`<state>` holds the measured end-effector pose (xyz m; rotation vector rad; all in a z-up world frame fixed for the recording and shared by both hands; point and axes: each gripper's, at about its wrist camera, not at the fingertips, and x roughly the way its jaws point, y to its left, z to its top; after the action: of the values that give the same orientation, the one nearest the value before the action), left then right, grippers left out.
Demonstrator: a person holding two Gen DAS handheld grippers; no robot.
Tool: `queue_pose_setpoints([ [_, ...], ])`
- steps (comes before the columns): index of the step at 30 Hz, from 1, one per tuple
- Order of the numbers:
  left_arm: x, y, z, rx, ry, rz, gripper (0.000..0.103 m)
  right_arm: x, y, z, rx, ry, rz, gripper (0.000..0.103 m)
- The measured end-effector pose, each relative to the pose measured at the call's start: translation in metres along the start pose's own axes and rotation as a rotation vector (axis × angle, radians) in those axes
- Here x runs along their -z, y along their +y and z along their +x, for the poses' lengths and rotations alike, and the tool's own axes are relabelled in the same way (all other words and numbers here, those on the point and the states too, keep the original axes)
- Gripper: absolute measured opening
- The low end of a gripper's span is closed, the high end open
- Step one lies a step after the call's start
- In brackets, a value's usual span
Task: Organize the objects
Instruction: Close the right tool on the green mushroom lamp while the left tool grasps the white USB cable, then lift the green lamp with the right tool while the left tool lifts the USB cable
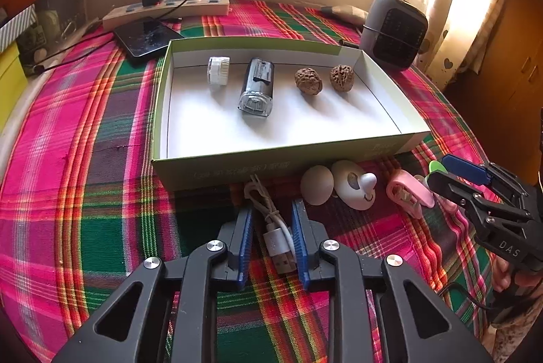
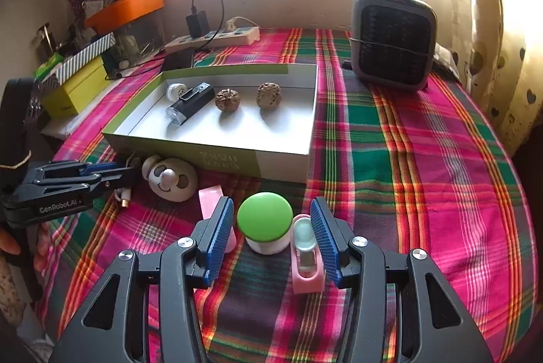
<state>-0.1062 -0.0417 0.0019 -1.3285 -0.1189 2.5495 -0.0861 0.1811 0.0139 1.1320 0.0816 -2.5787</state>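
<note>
— The left tongs (image 1: pixel 272 239) — have they got anything?

— They sit either side of the bundled white USB cable (image 1: pixel 275 227) on the plaid bench (image 1: pixel 101 193). The blue pads look closed in against the coil, so I'd say they grip it, though it hasn't left the cloth.

— And the right tongs (image 2: pixel 271 237)?

— Half open, straddling the green-capped mushroom toy (image 2: pixel 266 222) and the pink holder (image 2: pixel 307 256) beside it. One pad is right by the pink piece; I can't tell whether it touches. Nothing is pinched there.

— So which step is this?

— Picking up the cable, I'd judge. The tray (image 1: pixel 285 152) stands just behind, already holding a small white jar (image 1: pixel 218 71), a black bike light (image 1: pixel 257 88) and two walnuts (image 1: pixel 307 81). An egg (image 1: pixel 317 184) and a white face toy (image 1: pixel 354 184) wait against its near wall.

— What does the next move need?

— A lift high enough to clear that wall, then a drop into the bare white floor at the front, minding that the loose plug end doesn't snag the rim.
</note>
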Motion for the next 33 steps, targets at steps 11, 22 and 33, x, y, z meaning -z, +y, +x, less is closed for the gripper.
queue_pose_setpoints([
  [11, 0.003, 0.008, -0.004, -0.036, -0.001, -0.004, 0.014, 0.001, 0.008, 0.001, 0.016, 0.005, -0.047, 0.035],
  [22, 0.002, 0.010, -0.002, -0.035, -0.004, -0.003, 0.014, 0.000, 0.010, 0.002, 0.027, 0.002, -0.043, 0.035],
  [33, 0.003, 0.010, -0.003, -0.035, -0.004, -0.002, 0.012, -0.001, 0.006, -0.002, 0.012, -0.021, 0.001, 0.035],
])
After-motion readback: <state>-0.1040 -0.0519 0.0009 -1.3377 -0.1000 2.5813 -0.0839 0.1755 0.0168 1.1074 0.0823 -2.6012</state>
